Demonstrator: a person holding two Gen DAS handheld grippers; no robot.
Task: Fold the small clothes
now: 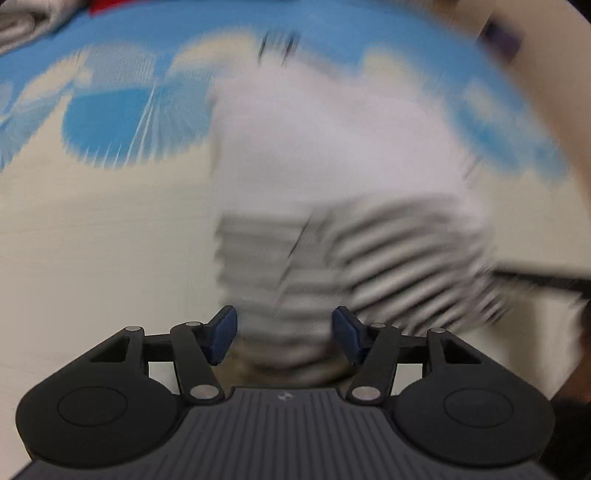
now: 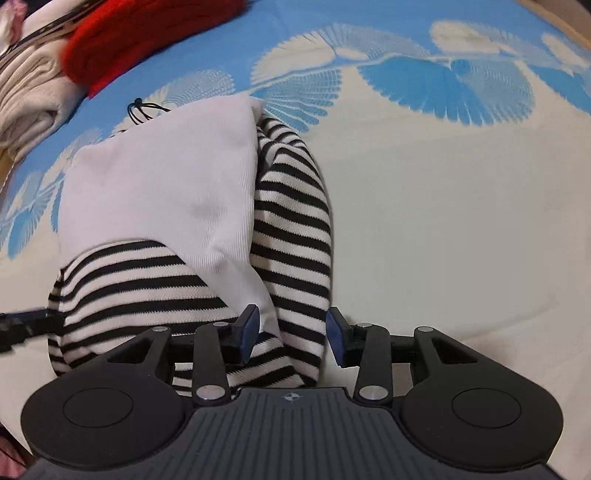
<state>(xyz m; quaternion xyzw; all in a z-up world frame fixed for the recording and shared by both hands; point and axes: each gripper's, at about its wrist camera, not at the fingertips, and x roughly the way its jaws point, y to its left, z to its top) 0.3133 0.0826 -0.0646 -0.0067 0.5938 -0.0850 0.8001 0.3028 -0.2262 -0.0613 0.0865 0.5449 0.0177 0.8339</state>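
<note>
Both claws, left (image 1: pixel 284 334) and right (image 2: pixel 291 334), gape apart at the near striped end of the top (image 2: pixel 192 221), which lies on the bed (image 2: pixel 461 221), its length running straight away from them.

Right gripper (image 2: pixel 291 334) over a striped garment (image 2: pixel 291 229)

Its 2 blue-padded fingers (image 2: pixel 248 332) stand apart around the black-and-white striped fabric, whose white panel (image 2: pixel 166 177) lies on a blue-and-cream bedsheet (image 2: pixel 443 184); a red knit (image 2: pixel 140 33) sits beyond.
</note>
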